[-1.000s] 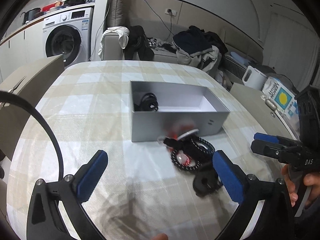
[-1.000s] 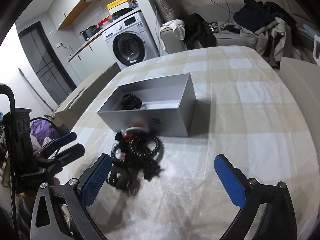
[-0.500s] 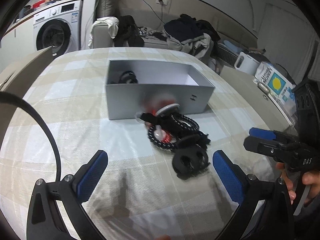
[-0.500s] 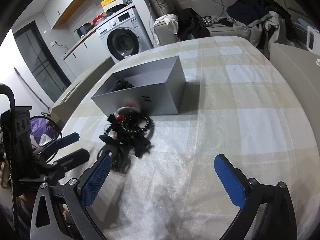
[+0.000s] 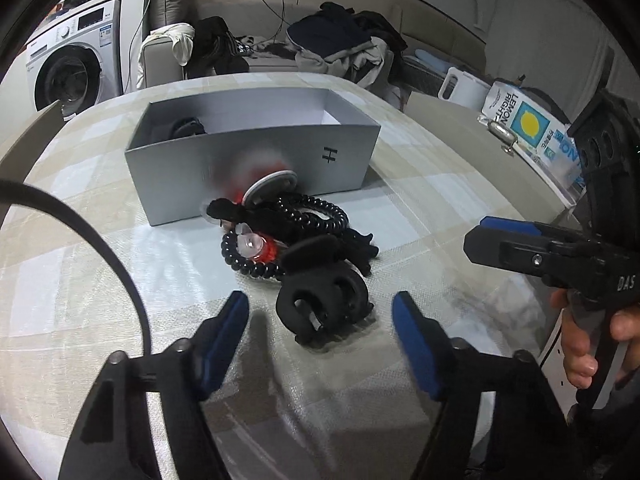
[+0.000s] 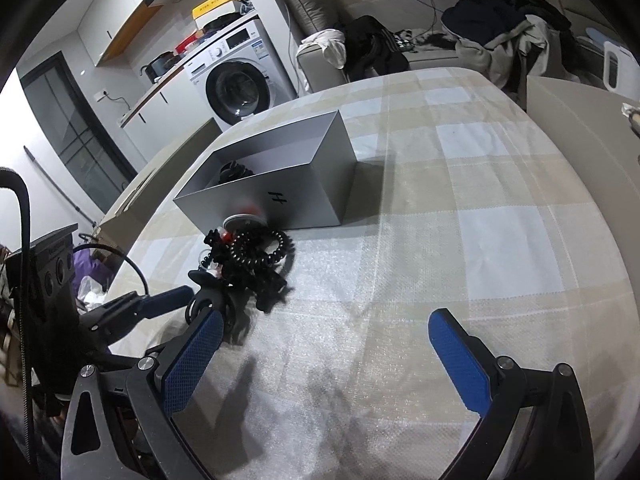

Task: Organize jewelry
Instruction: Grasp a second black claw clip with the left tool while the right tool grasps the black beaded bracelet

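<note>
My left gripper (image 5: 320,320), jaws just narrowing but gripping nothing, straddles the black claw clip (image 5: 325,300) at the near edge of the pile beside the grey box (image 5: 256,160). I should centre before squeezing, sparing the coiled ties (image 5: 280,232). My right gripper (image 6: 324,344) stands open and empty.

Grey box (image 5: 256,168), black clip (image 5: 324,300), checked cloth (image 6: 480,240).

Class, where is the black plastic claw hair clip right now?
Left wrist view, centre: the black plastic claw hair clip lies on the checked tablecloth, nearest the camera in the pile.

Table (image 6: 460,240) right of box (image 6: 304,196) bare — tangled pile (image 5: 288,232) fronts box.
</note>
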`<move>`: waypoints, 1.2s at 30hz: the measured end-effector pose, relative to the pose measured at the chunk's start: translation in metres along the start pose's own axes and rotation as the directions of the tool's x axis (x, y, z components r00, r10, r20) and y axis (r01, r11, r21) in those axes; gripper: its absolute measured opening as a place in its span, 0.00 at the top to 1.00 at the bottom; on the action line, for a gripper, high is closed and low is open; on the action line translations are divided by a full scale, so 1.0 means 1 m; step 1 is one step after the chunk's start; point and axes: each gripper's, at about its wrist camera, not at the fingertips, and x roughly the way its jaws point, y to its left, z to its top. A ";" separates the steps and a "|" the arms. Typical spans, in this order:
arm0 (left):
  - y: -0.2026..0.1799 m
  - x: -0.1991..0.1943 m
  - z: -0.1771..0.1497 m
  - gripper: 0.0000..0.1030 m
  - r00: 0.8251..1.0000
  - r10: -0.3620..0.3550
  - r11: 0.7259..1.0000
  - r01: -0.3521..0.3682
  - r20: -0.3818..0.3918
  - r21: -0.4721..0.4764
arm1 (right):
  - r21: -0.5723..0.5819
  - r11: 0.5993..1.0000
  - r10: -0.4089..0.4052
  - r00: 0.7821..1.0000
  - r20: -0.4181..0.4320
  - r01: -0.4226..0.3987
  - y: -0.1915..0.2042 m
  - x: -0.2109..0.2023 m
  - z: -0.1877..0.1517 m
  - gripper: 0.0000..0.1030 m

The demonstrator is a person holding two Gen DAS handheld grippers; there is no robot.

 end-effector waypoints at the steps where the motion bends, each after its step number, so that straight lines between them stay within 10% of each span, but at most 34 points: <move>1: 0.000 0.001 0.000 0.40 1.000 0.001 1.000 -0.001 -0.005 -0.003 | 0.000 1.000 0.002 1.000 0.000 -0.002 0.000 0.000 0.000 0.00; 6: 0.002 0.003 0.000 0.58 1.000 -0.029 0.999 0.029 -0.012 -0.016 | -0.005 1.000 0.008 1.000 -0.006 -0.008 0.000 0.004 0.001 0.00; 36: 0.043 -0.036 0.007 0.58 0.981 0.036 0.991 -0.011 0.191 -0.133 | -0.099 0.992 0.074 0.992 -0.103 -0.084 0.045 0.073 0.037 0.40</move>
